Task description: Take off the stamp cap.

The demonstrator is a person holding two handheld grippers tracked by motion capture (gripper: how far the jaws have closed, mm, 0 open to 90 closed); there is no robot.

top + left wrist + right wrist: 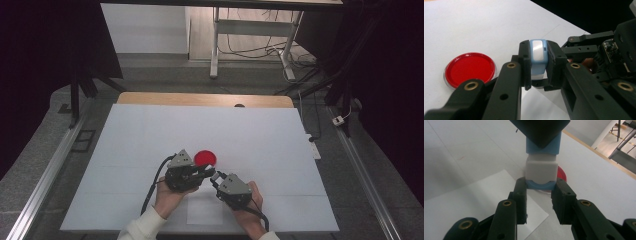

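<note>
both tongs clamped on blue-white piece (537, 58): l gripper (206, 172) on blue end, r gripper (216, 179) on white end, long axis running btw them.

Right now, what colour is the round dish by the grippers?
Red, with a clear rim; the dish shows best in the left gripper view.

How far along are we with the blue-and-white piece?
Done: both grippers are shut on the blue-and-white piece, left gripper on one end, right gripper on the other, above the table. In hand: held between them. Left: it looks unseparated; the red dish holds nothing.
</note>
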